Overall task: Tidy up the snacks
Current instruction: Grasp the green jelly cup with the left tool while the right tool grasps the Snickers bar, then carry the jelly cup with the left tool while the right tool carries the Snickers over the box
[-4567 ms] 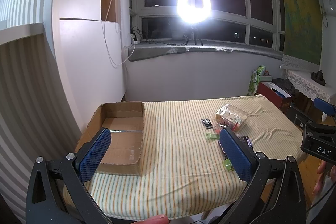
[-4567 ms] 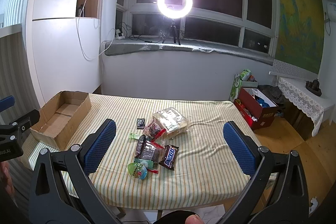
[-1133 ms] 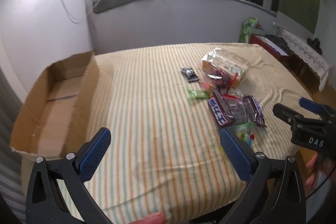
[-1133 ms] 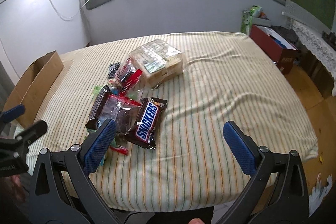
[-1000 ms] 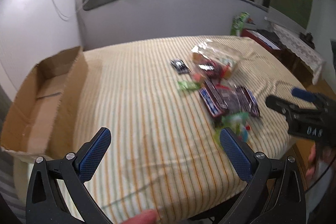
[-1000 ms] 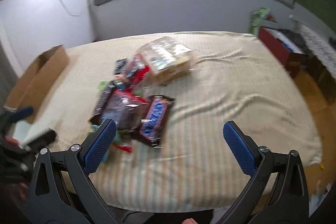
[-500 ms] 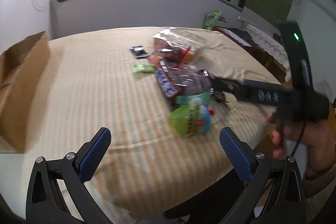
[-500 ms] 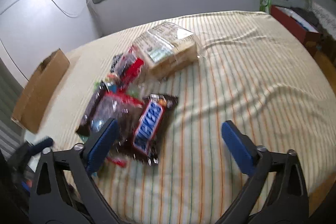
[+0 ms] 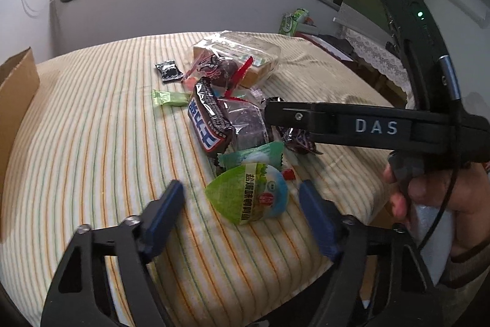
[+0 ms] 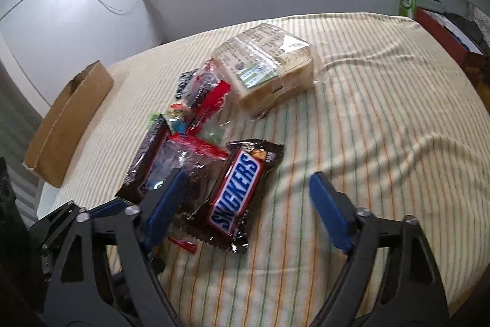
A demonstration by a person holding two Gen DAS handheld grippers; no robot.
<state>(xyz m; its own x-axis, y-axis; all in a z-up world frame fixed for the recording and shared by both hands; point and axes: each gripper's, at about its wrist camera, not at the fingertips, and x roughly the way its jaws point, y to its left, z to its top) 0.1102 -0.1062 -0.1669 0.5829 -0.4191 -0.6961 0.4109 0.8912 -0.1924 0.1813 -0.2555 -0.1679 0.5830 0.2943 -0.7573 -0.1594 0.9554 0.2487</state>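
Note:
A pile of snacks lies on the striped tablecloth. In the left wrist view my left gripper hangs low over the near edge. A green egg-shaped packet lies between its blue pads, and they do not touch it; its jaws are closing. In the right wrist view my right gripper straddles a Snickers bar. Its left pad hangs over a clear wrapped cake; these jaws are closing too, with no pad pressing. The right gripper's finger crosses the pile from the right.
An open cardboard box stands at the table's left edge. A clear-wrapped bread pack sits behind the pile, next to a small black sachet and a green candy. A person's hand holds the right tool.
Both grippers came down closer to the snack pile and their jaws narrowed. The left view swung right, away from the box, onto the green packet.

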